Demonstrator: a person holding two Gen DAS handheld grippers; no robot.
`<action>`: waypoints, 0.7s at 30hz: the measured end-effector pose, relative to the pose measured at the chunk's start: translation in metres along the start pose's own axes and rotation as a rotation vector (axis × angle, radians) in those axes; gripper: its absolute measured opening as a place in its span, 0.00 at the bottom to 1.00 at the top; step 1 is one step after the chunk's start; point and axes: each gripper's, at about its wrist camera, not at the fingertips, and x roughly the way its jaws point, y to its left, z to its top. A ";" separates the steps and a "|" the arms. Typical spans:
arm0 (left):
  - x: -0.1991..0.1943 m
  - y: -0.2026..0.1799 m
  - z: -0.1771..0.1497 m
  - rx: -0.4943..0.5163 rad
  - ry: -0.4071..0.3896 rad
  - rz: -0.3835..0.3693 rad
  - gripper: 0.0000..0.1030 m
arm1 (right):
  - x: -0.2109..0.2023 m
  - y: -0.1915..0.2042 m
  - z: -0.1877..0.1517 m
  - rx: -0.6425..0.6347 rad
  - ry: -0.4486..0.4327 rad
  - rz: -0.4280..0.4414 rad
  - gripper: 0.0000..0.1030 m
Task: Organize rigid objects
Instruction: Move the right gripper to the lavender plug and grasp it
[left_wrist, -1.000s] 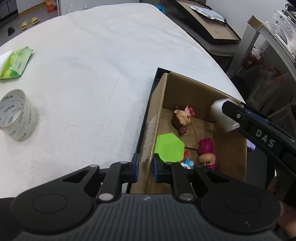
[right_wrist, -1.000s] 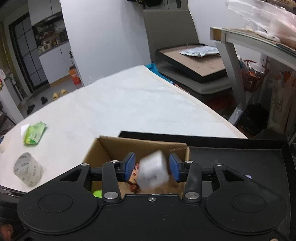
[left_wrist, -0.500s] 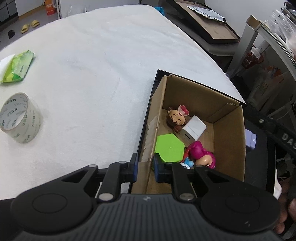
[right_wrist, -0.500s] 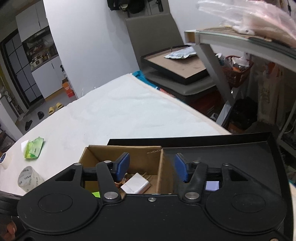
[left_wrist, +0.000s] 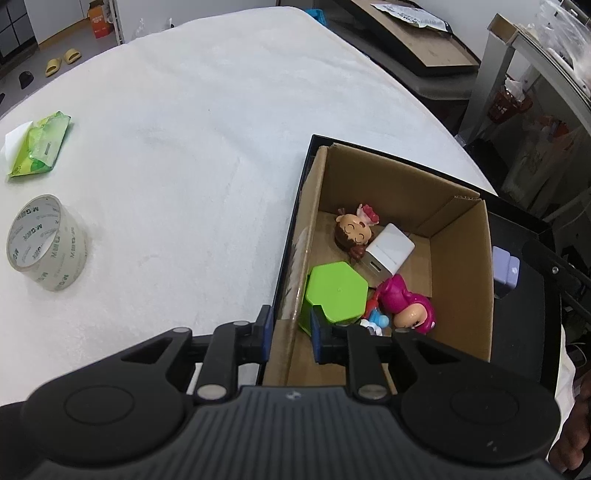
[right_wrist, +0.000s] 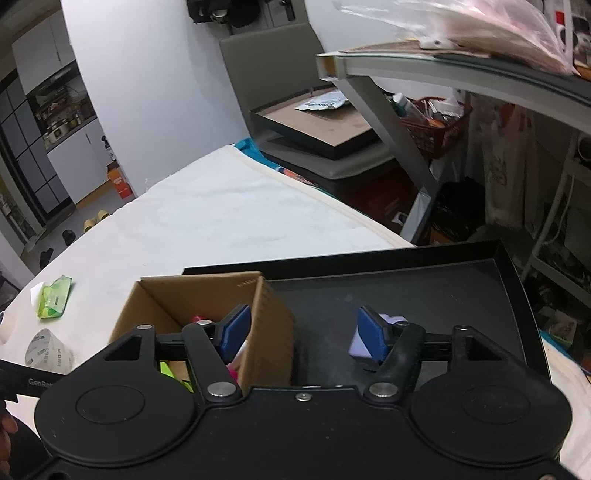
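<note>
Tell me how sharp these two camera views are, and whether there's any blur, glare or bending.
Left wrist view: sharp, evenly lit; the cardboard box and white charger read clearly, fisheye curves the table edge. Right wrist view: darker, the plastic bag on the shelf is smeared, the lavender object is partly hidden behind a finger pad, straight edges bow.

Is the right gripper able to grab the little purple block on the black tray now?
Probably yes. The right gripper is open, and the purple block sits on the black tray just behind its right fingertip. Nothing covers it; the cardboard box stands off to the left.
</note>
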 end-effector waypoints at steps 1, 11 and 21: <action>0.001 -0.001 0.000 -0.002 0.003 0.002 0.21 | 0.001 -0.003 -0.001 0.006 0.002 -0.003 0.64; 0.008 -0.011 0.008 0.000 0.006 0.059 0.45 | 0.018 -0.021 -0.007 0.035 0.030 -0.032 0.77; 0.019 -0.023 0.023 0.012 -0.001 0.091 0.47 | 0.049 -0.036 -0.012 0.038 0.082 -0.107 0.77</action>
